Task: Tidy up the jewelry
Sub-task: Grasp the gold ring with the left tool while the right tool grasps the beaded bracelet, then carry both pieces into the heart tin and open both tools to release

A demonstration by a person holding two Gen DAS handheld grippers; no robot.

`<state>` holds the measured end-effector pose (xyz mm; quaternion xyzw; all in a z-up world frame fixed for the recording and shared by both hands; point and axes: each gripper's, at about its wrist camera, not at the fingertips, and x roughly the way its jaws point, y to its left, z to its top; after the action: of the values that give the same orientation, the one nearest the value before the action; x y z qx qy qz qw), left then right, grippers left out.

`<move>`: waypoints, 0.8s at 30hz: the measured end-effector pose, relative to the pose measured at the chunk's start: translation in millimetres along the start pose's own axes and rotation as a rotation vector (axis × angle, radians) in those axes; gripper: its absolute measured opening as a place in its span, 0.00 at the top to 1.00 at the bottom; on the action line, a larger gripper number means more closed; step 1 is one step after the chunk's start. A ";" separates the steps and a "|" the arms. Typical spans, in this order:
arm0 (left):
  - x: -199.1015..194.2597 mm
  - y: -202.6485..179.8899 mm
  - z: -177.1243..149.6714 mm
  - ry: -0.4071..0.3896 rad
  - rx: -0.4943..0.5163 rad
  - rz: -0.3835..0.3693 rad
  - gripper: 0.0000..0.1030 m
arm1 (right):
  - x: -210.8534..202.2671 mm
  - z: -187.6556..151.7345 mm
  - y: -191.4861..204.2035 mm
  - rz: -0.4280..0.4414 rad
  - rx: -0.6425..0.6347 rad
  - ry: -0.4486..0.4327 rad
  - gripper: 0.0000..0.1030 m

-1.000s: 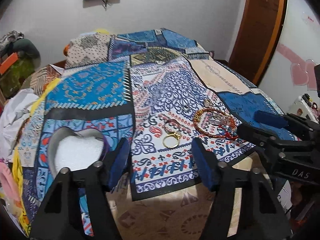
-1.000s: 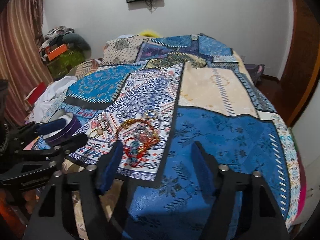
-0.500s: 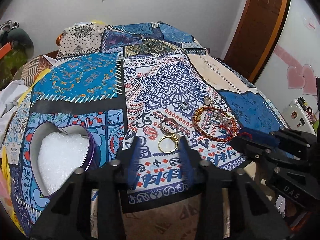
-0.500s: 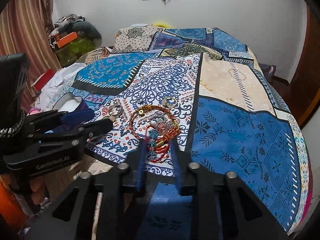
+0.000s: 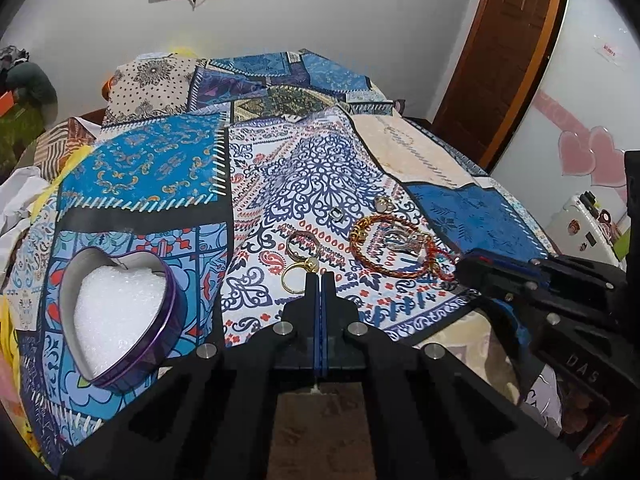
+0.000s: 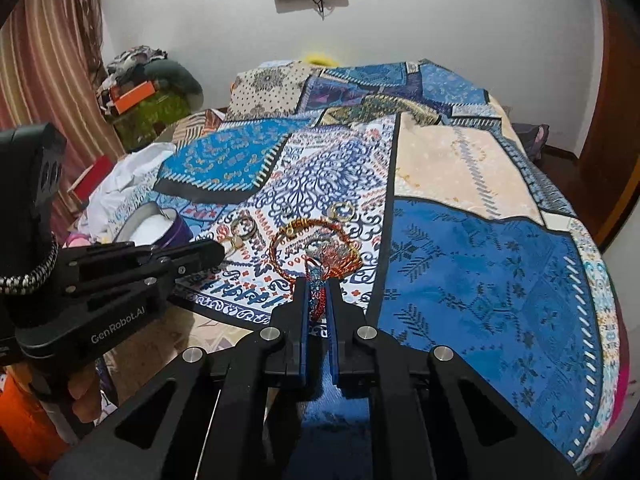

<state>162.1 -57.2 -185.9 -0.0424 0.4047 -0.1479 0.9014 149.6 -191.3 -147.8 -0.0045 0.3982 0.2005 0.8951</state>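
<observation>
Both claws just closed: left claw (image 5: 320,276) pinched at gold ring (image 5: 296,276), contact hidden; right claw (image 6: 318,280) grips red bracelet (image 6: 318,300).

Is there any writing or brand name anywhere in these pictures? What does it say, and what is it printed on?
"GenRobot.AI": white lettering on the black body of the left tongs, seen from the right wrist view.
"DAS": raised letters on the black body of the right tongs, seen from the left wrist view; it may be part of a longer word.
Red print on a small white sign on the wall near the door: too small and blurred to read.
Stickers on the white case: unreadable.
</observation>
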 end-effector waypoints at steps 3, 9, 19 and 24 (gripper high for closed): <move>-10.2 0.1 -0.5 -0.016 -0.007 -0.001 1.00 | -10.2 3.4 0.2 -0.008 0.004 -0.027 0.93; -16.4 3.6 -0.2 0.010 -0.010 0.001 0.92 | -29.2 13.1 1.8 -0.030 -0.004 -0.091 0.93; 20.5 12.6 3.8 0.060 -0.026 0.027 0.67 | -37.4 26.3 -0.3 -0.038 -0.003 -0.153 0.93; 28.4 16.7 5.4 0.030 -0.050 0.032 0.71 | -36.1 26.4 -1.6 -0.032 -0.001 -0.152 0.93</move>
<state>187.8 -50.1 -206.0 -0.0562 0.4222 -0.1240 0.8962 147.2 -201.1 -104.3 0.0041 0.3286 0.1860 0.9259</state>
